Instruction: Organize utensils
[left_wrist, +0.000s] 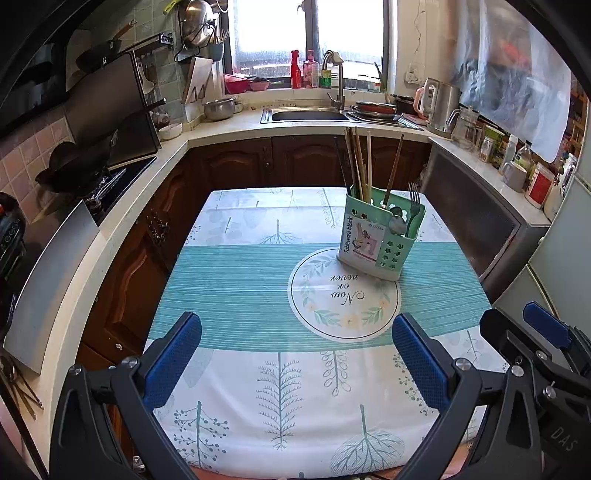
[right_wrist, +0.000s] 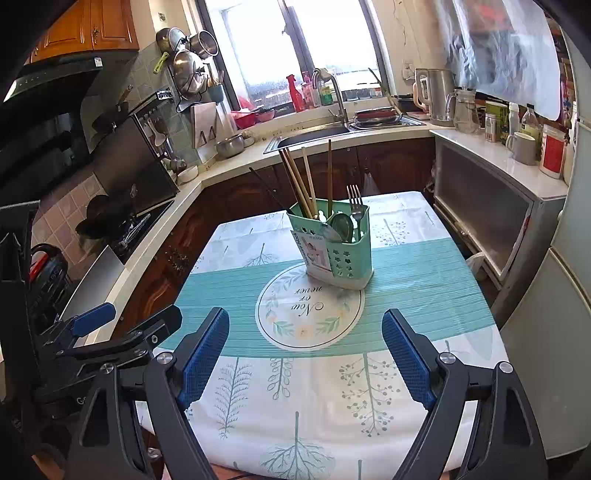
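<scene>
A mint green utensil holder (left_wrist: 369, 243) (right_wrist: 343, 258) stands upright on the table, at the far edge of the round print on the tablecloth (left_wrist: 240, 280) (right_wrist: 424, 288). Wooden chopsticks (left_wrist: 358, 166) (right_wrist: 299, 181) stick up from its back section. A fork (left_wrist: 413, 203) (right_wrist: 355, 203) and spoons (left_wrist: 397, 221) (right_wrist: 341, 225) sit in its front section. My left gripper (left_wrist: 295, 321) (right_wrist: 140, 312) hovers open over the near part of the table with nothing between its blue pads. My right gripper (right_wrist: 306, 315) (left_wrist: 513, 314) is beside it, wide open and holding nothing. Both are well short of the holder.
A counter with a sink (left_wrist: 310, 115) runs behind the table. A stove with a dark wok (left_wrist: 74, 166) is on the left. A low cabinet (right_wrist: 487, 221) with jars and a mug on top stands at the right, next to a fridge (right_wrist: 554, 332).
</scene>
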